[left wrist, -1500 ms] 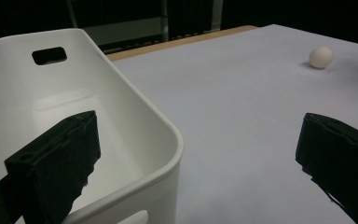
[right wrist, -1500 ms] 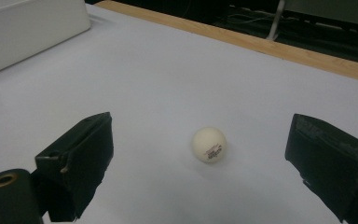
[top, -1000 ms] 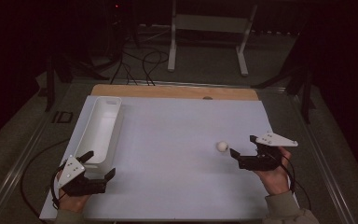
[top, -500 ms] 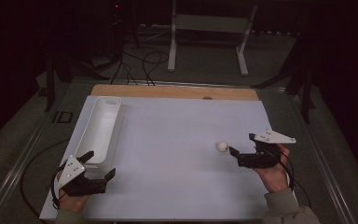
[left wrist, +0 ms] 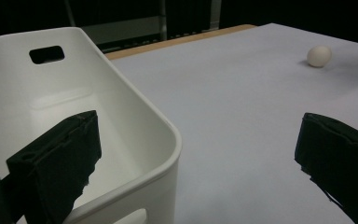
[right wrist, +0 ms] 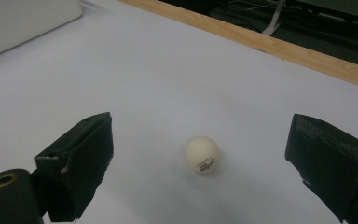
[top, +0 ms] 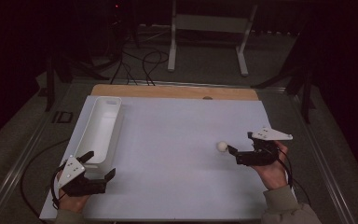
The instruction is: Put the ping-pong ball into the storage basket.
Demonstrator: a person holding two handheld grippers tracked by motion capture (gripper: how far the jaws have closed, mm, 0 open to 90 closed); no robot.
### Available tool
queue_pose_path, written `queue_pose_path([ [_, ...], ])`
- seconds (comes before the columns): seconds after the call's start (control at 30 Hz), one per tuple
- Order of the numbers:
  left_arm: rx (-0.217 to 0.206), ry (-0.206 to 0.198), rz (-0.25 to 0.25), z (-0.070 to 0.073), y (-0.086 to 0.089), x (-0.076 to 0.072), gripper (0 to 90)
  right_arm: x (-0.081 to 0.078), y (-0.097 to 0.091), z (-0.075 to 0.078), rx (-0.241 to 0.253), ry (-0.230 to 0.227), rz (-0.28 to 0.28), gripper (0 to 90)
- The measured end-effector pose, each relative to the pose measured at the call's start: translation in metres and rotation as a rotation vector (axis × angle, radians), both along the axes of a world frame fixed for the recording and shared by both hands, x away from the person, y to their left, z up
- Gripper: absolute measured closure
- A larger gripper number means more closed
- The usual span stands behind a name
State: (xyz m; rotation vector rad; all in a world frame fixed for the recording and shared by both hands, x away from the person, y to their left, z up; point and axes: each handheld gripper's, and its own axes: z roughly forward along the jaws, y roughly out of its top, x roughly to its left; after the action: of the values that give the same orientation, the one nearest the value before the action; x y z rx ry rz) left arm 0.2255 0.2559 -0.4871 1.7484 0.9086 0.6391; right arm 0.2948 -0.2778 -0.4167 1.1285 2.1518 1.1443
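A small white ball (top: 222, 146) lies on the white table sheet (top: 177, 140), right of centre. My right gripper (top: 241, 143) is open just to its right and points at it. In the right gripper view the ball (right wrist: 202, 155) sits on the sheet between and slightly ahead of the wide-apart jaws of the right gripper (right wrist: 200, 131), touching neither. My left gripper (top: 99, 165) is open at the near left, at the near end of a long white bin (top: 100, 130). The left gripper (left wrist: 198, 135) straddles the corner of the empty bin (left wrist: 135, 116), with the ball (left wrist: 319, 56) far off.
A wooden strip (top: 177, 91) runs along the table's far edge. Beyond it stand a metal frame (top: 205, 28) and floor cables (top: 135, 60). A handle slot (left wrist: 46, 54) pierces the bin's far end.
My right gripper has edged slightly toward the ball. The left gripper, the bin and the ball have stayed put.
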Motion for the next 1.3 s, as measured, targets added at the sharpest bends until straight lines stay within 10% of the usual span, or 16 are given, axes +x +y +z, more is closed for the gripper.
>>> queue_pose_path([
  [1.3, 0.005, 0.016, -0.013, -0.002, -0.001, 0.002, 0.8, 0.026, 0.008, -0.003, -0.064, 0.068, 0.013, 7.2],
])
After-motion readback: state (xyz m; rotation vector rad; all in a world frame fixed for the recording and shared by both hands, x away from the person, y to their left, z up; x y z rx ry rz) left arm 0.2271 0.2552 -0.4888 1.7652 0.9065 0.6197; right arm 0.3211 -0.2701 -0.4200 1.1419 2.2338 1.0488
